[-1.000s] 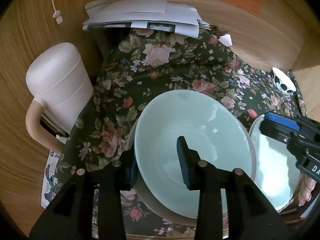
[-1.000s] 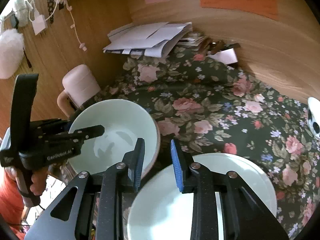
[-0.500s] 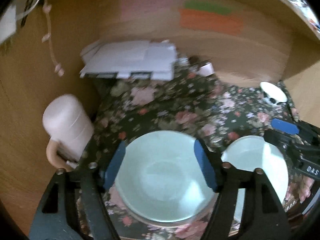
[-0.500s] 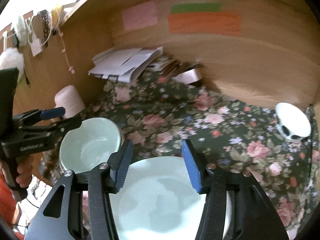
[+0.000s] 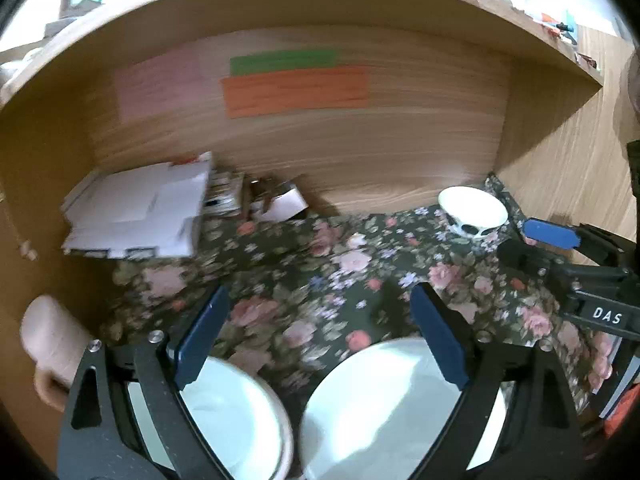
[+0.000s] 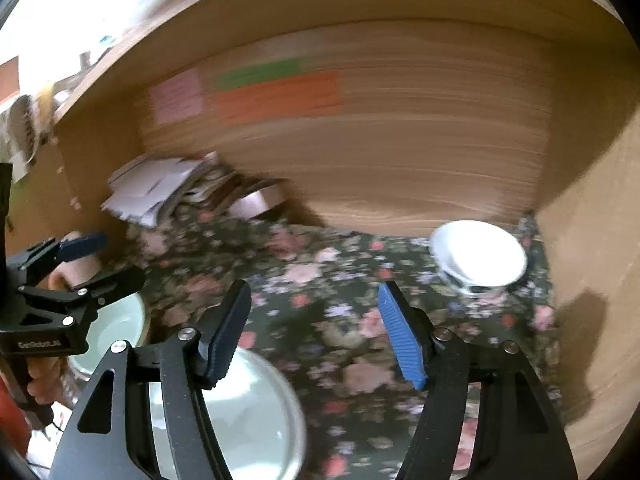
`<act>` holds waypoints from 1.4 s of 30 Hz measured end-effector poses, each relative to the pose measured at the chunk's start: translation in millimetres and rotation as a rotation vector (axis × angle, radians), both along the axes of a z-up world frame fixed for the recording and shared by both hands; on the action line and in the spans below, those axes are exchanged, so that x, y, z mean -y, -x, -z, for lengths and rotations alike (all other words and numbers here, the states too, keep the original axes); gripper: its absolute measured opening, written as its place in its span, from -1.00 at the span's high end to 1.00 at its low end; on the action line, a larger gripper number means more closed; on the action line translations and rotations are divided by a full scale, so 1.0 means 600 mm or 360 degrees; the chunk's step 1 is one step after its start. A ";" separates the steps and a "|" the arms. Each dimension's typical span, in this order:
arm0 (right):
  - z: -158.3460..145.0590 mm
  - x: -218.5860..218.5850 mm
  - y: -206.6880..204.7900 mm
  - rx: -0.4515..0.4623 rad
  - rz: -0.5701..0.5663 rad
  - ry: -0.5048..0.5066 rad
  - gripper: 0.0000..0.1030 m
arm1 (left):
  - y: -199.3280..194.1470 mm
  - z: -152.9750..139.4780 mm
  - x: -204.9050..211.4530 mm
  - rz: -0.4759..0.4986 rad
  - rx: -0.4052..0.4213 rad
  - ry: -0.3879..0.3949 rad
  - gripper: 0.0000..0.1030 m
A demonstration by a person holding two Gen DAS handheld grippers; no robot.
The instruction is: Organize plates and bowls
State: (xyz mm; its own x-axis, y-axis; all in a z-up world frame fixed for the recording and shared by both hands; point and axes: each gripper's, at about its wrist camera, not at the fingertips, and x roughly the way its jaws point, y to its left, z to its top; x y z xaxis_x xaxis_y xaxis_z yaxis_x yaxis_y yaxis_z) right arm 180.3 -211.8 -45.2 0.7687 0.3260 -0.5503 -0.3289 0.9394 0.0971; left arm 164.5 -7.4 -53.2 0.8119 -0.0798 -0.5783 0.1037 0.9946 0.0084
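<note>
A: While both tools hang over the flowered cloth (image 5: 320,264) on the bench, nobody is carrying anything. The left tool (image 5: 320,340) has its jaws spread wide, nothing between them, and the right tool (image 6: 316,332) is just as wide and just as empty.

B: So where's the crockery?

A: Take the pale green bowl (image 5: 236,416) as your marker. It sits at the near left of the cloth, apparently nested in a second, beige-rimmed dish, though blur makes that hard to call. Just right of it lies the pale plate (image 5: 384,404), close but apart as far as I can see. Well away, far right of the bowl in the back corner, stands the small white bowl (image 6: 478,258) with dark spots on its side.

B: Count them for me.

A: One plate, two bowls for certain, maybe a third under the green one. Off the job: one stack of papers (image 5: 136,216) behind the bowl, one pink jug (image 5: 52,344) to its left.

B: Progress?

A: Partway, I'd judge. Bowl and plate look gathered at the front; the spotted bowl remains stranded in its corner and looks like the piece left to fetch.
</note>
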 end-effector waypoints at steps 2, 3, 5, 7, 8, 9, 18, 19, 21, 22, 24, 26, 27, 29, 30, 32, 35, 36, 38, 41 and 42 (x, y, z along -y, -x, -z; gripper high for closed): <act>-0.001 0.024 -0.010 0.0004 0.0069 0.0011 -0.24 | -0.025 0.001 0.016 0.0021 -0.0028 0.0018 -0.81; -0.001 0.033 -0.014 0.0007 0.0100 0.0018 -0.25 | -0.036 0.002 0.023 0.0032 -0.0047 0.0027 -0.81; 0.002 0.059 -0.030 -0.0001 0.0173 0.0024 -0.25 | -0.063 0.006 0.038 0.0055 -0.0092 0.0044 -0.81; 0.007 0.078 -0.046 -0.0017 0.0231 0.0017 -0.25 | -0.092 0.009 0.055 0.0079 -0.0138 0.0053 -0.81; 0.008 0.089 -0.053 -0.0027 0.0258 0.0014 -0.25 | -0.100 0.011 0.059 0.0086 -0.0150 0.0051 -0.81; 0.012 0.100 -0.062 -0.0036 0.0288 0.0015 -0.25 | -0.112 0.014 0.066 0.0091 -0.0165 0.0039 -0.81; 0.074 0.191 -0.163 -0.0239 0.0530 -0.0017 -0.25 | -0.226 0.031 0.101 0.0136 -0.0292 -0.0009 -0.81; 0.080 0.197 -0.171 -0.0257 0.0547 -0.0022 -0.25 | -0.241 0.035 0.103 0.0134 -0.0315 -0.0018 -0.81; 0.095 0.211 -0.194 -0.0313 0.0574 -0.0036 -0.25 | -0.264 0.043 0.107 0.0130 -0.0346 -0.0044 -0.81; 0.102 0.216 -0.204 -0.0335 0.0580 -0.0045 -0.24 | -0.278 0.049 0.112 0.0130 -0.0366 -0.0075 -0.81; 0.113 0.224 -0.219 -0.0368 0.0603 -0.0056 -0.05 | -0.295 0.056 0.116 0.0138 -0.0386 -0.0106 -0.81; 0.127 0.232 -0.237 -0.0414 0.0634 -0.0047 0.08 | -0.309 0.062 0.123 0.0144 -0.0401 -0.0119 -0.81; 0.132 0.233 -0.243 -0.0433 0.0636 -0.0048 0.18 | -0.314 0.066 0.127 0.0147 -0.0409 -0.0124 -0.81; 0.144 0.236 -0.257 -0.0471 0.0643 -0.0047 0.23 | -0.326 0.073 0.138 0.0172 -0.0430 -0.0131 -0.81; 0.147 0.237 -0.259 -0.0475 0.0654 -0.0042 0.23 | -0.332 0.077 0.144 0.0179 -0.0441 -0.0143 -0.81; 0.155 0.240 -0.266 -0.0487 0.0665 -0.0044 0.23 | -0.343 0.085 0.157 0.0188 -0.0455 -0.0176 -0.81; 0.162 0.243 -0.274 -0.0507 0.0677 -0.0063 0.23 | -0.354 0.094 0.173 0.0214 -0.0472 -0.0222 -0.81; 0.165 0.244 -0.277 -0.0519 0.0679 -0.0070 0.23 | -0.358 0.097 0.176 0.0221 -0.0477 -0.0228 -0.81; 0.169 0.245 -0.282 -0.0534 0.0679 -0.0075 0.25 | -0.364 0.103 0.181 0.0238 -0.0494 -0.0216 -0.81; 0.175 0.240 -0.287 -0.0523 0.0686 -0.0020 0.43 | -0.372 0.110 0.182 0.0248 -0.0524 -0.0176 -0.81; 0.177 0.237 -0.288 -0.0519 0.0678 0.0007 0.52 | -0.374 0.112 0.182 0.0246 -0.0533 -0.0163 -0.81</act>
State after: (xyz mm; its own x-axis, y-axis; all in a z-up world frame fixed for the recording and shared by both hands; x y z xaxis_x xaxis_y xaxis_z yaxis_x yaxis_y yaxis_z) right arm 353.1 -353.9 -151.2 0.6214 0.0198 -0.7832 0.1279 0.9837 0.1263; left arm 389.1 -116.8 -120.3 0.5594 -0.1144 -0.8210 0.2663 0.9627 0.0473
